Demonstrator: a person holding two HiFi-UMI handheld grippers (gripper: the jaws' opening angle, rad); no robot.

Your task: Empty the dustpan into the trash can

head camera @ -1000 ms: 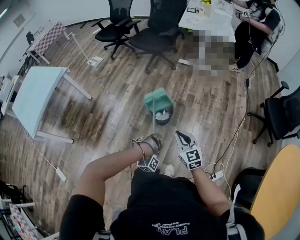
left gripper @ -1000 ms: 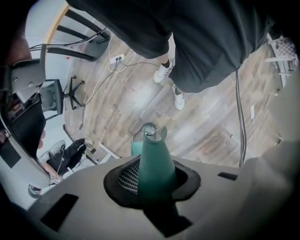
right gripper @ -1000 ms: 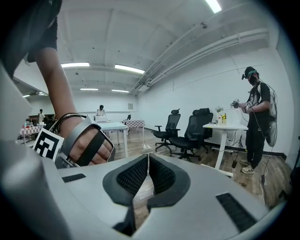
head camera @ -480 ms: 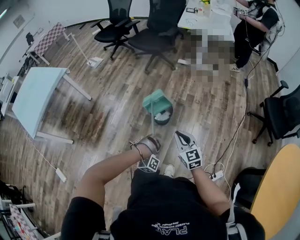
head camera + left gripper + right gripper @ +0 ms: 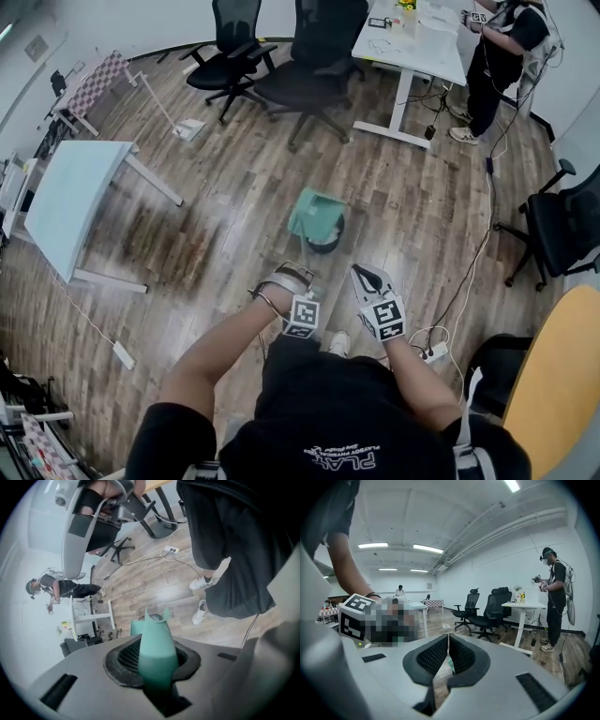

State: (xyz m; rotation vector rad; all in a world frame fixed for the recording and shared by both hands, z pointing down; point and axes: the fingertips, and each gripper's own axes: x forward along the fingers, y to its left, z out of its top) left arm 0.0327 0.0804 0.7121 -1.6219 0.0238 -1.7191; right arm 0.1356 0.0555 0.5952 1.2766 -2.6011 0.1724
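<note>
My left gripper [image 5: 292,277] has its fingers [image 5: 123,659] clenched on the dustpan's teal handle [image 5: 157,654], which runs up through the gap between the pads and out past their tips. In the head view the handle leads away from my left gripper to the green dustpan [image 5: 313,212]. The pan is tipped over the black trash can [image 5: 326,244], covering most of the can's mouth; only the near rim shows under its edge. The can stands on the wooden floor [image 5: 225,216], ahead of both grippers. My right gripper [image 5: 366,274] hangs just beside the left one, apart from the handle and the pan. Its fingers [image 5: 461,656] are pressed together with nothing between them.
</note>
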